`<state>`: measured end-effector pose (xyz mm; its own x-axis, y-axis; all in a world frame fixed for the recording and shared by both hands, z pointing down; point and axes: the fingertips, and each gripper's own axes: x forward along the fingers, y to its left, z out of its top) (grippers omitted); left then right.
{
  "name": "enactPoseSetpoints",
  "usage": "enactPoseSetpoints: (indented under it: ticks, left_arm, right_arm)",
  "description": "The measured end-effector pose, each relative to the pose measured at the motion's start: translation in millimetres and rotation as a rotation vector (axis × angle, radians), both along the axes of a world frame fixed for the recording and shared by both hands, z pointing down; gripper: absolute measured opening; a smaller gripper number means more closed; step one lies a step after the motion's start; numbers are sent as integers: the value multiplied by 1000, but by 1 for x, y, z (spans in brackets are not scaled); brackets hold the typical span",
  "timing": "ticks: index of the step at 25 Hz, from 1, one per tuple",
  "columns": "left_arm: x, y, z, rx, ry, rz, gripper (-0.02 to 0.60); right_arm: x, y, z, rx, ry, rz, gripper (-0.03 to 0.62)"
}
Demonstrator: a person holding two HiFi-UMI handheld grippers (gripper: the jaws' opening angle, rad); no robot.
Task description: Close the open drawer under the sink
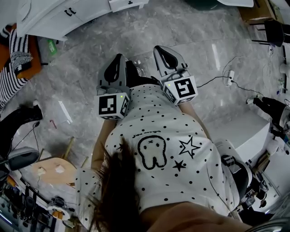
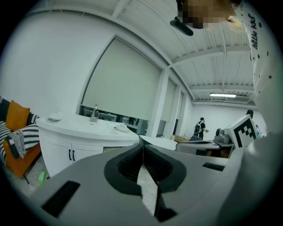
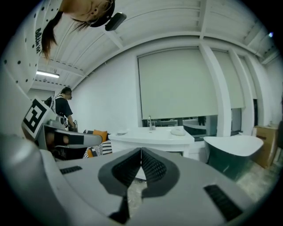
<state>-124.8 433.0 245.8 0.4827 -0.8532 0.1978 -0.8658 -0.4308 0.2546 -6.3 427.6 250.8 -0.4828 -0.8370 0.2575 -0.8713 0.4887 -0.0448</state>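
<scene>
At the far left, a striped cushion lies against an orange cushion. Just right of them stands the white cabinet, with dark handles on its doors. The left gripper view shows its counter with a tap on it. At the cabinet's right end, on the far edge of the head view, a white drawer with a dark handle juts out from the cabinet front. It is well apart from both grippers. Grey marbled floor lies between the cabinet and the person, who wears a white dotted shirt.

The left gripper is held out in front of the person and points roughly level toward the cabinet. Its jaws are pressed together, tips meeting, with nothing between them. Just to its right and a little farther out, the right gripper points the same way. Its jaws are likewise pressed together and empty.

Farther right, a cable runs across the floor to a white power strip. The right gripper view shows a dark green tub standing right of the cabinet and a cardboard box at the far right. Another person stands far off across the room.
</scene>
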Motion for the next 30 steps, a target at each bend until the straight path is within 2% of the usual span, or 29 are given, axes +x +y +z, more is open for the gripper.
enactPoseSetpoints:
  ticks: [6,12,20,30]
  left_arm:
    - [-8,-41,-6,8,12,11,12]
    - [-7,-82,-16,25,24,58,12]
    - [-4,-112,-20,53,-9,100,12]
    - [-32,-131,-18,59,-11,40,11]
  right_arm:
    - [-5,-32,-3,-8,-2,36,14]
    - [-8,-62,-9,-3,9,70,14]
    - [-4,-92,-11,1,6,104,14]
    - [-22,-113,-8,14,9,83,14]
